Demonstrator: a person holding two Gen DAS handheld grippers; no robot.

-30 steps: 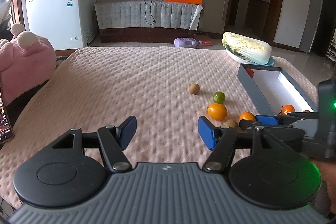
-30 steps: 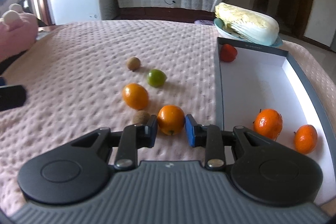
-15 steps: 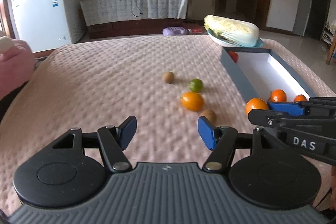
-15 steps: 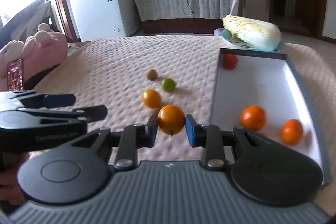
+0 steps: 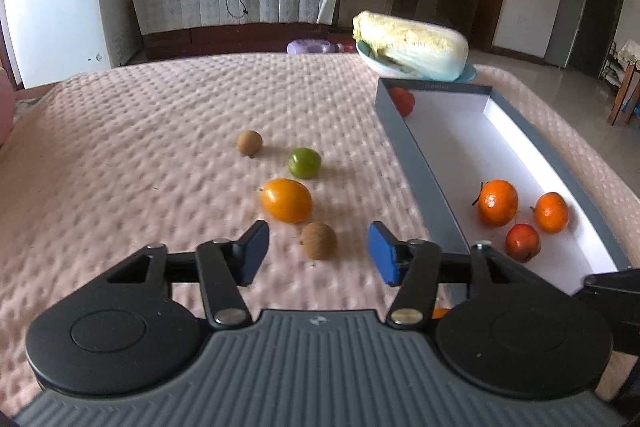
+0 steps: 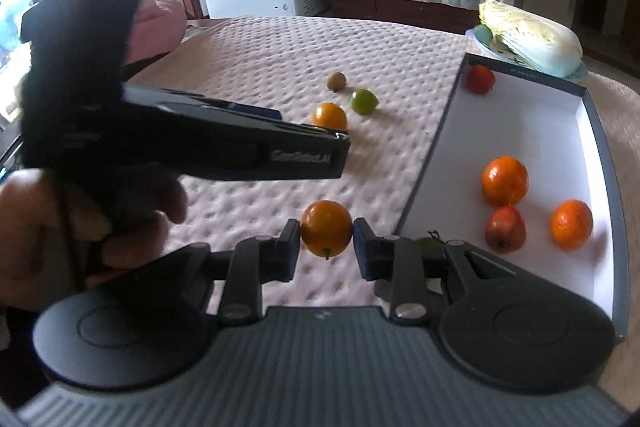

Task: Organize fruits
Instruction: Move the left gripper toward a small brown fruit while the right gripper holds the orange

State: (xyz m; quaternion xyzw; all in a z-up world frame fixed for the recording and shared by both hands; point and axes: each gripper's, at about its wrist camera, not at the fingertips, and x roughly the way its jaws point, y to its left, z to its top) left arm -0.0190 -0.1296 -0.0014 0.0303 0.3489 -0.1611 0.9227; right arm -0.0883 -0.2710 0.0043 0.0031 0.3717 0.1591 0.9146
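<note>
My right gripper (image 6: 326,247) is shut on an orange fruit (image 6: 326,229), held above the pink bedspread just left of the grey-rimmed white box (image 6: 434,143). My left gripper (image 5: 318,253) is open and empty, with a brown kiwi-like fruit (image 5: 318,241) lying between its fingers. Beyond it lie an orange fruit (image 5: 286,200), a green lime (image 5: 304,163) and a second brown fruit (image 5: 249,143). The box (image 5: 416,155) holds two tangerines (image 5: 497,202) and two red fruits (image 5: 522,243).
A napa cabbage (image 5: 412,45) on a blue plate sits behind the box. The left gripper's body and the hand (image 6: 92,211) fill the left of the right wrist view. A white freezer (image 5: 60,15) and a covered cabinet stand beyond the bed.
My right gripper lifted the orange fruit and carried it toward the box. My left gripper moved forward and right, so the near brown fruit now lies between its open fingers.
</note>
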